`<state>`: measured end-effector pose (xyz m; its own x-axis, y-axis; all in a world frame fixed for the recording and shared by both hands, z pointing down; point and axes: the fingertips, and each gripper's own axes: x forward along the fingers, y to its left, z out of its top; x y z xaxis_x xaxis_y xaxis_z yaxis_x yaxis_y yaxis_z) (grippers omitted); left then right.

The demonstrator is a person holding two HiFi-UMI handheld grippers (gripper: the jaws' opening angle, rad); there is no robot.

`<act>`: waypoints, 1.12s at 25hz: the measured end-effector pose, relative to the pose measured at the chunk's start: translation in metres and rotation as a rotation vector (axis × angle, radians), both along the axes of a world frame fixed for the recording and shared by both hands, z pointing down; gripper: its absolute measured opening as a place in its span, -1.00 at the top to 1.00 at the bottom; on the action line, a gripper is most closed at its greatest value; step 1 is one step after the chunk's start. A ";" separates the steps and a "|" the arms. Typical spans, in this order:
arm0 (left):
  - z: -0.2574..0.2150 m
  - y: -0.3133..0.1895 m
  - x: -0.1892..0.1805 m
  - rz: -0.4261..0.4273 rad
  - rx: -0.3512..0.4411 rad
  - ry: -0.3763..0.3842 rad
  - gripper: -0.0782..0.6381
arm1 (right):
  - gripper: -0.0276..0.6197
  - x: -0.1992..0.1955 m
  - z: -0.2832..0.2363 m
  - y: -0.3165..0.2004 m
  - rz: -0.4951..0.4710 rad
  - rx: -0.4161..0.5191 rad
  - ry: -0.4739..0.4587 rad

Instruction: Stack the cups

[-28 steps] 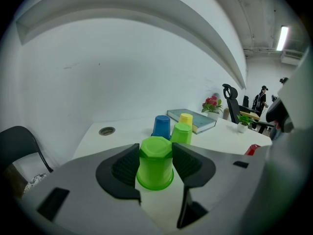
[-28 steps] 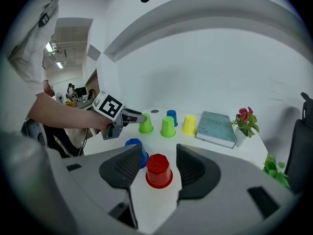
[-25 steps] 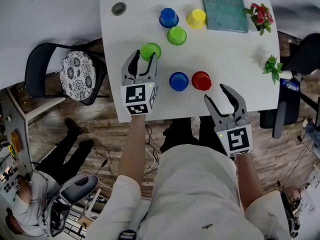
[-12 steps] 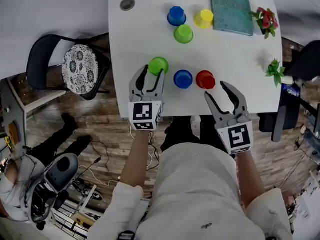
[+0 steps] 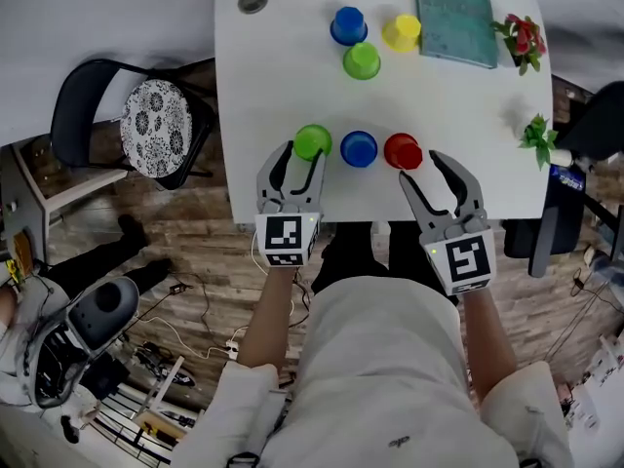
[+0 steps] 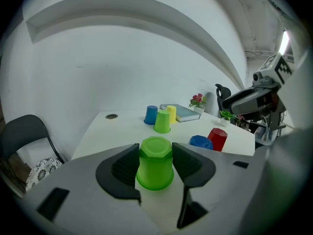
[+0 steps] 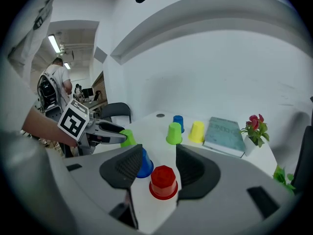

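Three upturned cups stand in a row near the table's front edge: a green cup [image 5: 312, 141] [image 6: 155, 163], a blue cup [image 5: 359, 148] [image 7: 143, 164] and a red cup [image 5: 403, 151] [image 7: 163, 182]. My left gripper [image 5: 298, 160] [image 6: 155, 151] is shut on the green cup, a pad on each side, with the cup's rim on the table. My right gripper [image 5: 421, 170] [image 7: 157, 153] is open just behind the red cup, which lies in line with its jaws untouched. Farther back stand another blue cup [image 5: 348, 25], another green cup [image 5: 362, 60] and a yellow cup [image 5: 401, 33].
A teal book [image 5: 450, 13] lies at the back right of the white table [image 5: 263, 76]. A red-flowered plant [image 5: 517, 35] and a small green plant [image 5: 536, 136] sit along its right edge. A round grommet [image 5: 253, 1] marks the back left corner. A chair [image 5: 146, 135] stands left of the table.
My left gripper has drawn the green cup from the table's middle toward the front edge, and it now stands next to the blue cup. The right gripper has stayed where it was.
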<state>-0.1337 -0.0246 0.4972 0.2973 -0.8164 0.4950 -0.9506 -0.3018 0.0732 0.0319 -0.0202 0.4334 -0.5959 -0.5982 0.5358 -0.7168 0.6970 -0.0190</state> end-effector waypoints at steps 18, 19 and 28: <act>0.016 0.020 0.012 0.041 -0.022 0.010 0.18 | 0.26 0.000 -0.005 0.000 -0.011 0.012 -0.005; 0.017 0.022 0.012 0.042 -0.027 0.011 0.18 | 0.26 0.000 -0.006 0.000 -0.012 0.015 -0.005; -0.007 0.028 0.001 0.012 0.013 0.031 0.16 | 0.26 -0.012 -0.013 -0.020 -0.041 0.049 0.001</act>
<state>-0.1323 0.0039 0.4901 0.3225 -0.8191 0.4744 -0.9441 -0.3148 0.0984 0.0202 -0.0399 0.4204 -0.6198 -0.5986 0.5075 -0.6875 0.7260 0.0167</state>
